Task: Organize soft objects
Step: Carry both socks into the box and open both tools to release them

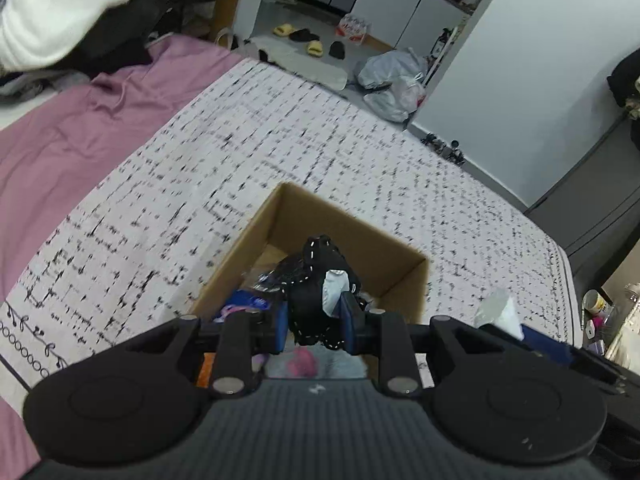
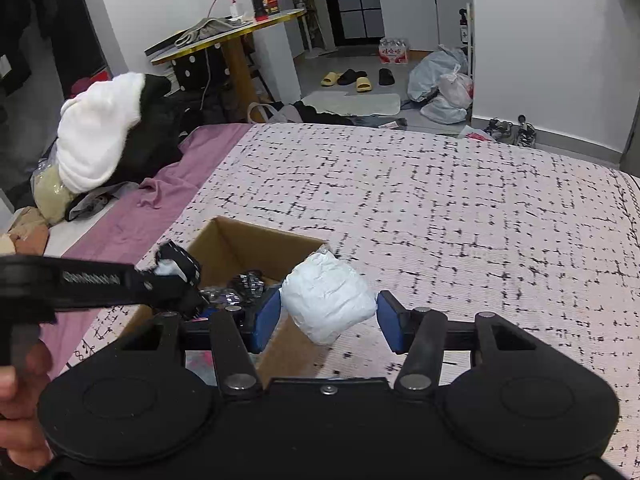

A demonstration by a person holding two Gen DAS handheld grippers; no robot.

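An open cardboard box (image 1: pixel 352 236) sits on the patterned bed cover; it also shows in the right wrist view (image 2: pixel 240 240). Several soft items lie inside it. My left gripper (image 1: pixel 314 320) is shut on a black pouch with white stitching (image 1: pixel 316 276) and holds it over the box; the pouch also shows in the right wrist view (image 2: pixel 180 268). My right gripper (image 2: pixel 328 316) is open. A white crumpled soft bundle (image 2: pixel 328 296) sits between its blue pads (image 2: pixel 266 316) at the box's right rim, with a gap on the right side.
The black-and-white patterned bed cover (image 2: pixel 440 208) spreads ahead and to the right. A purple sheet (image 1: pixel 80 132) and a white-and-black pile of clothes (image 2: pixel 104 132) lie at the left. Slippers (image 2: pixel 352 78) and bags (image 2: pixel 444 84) are on the floor beyond.
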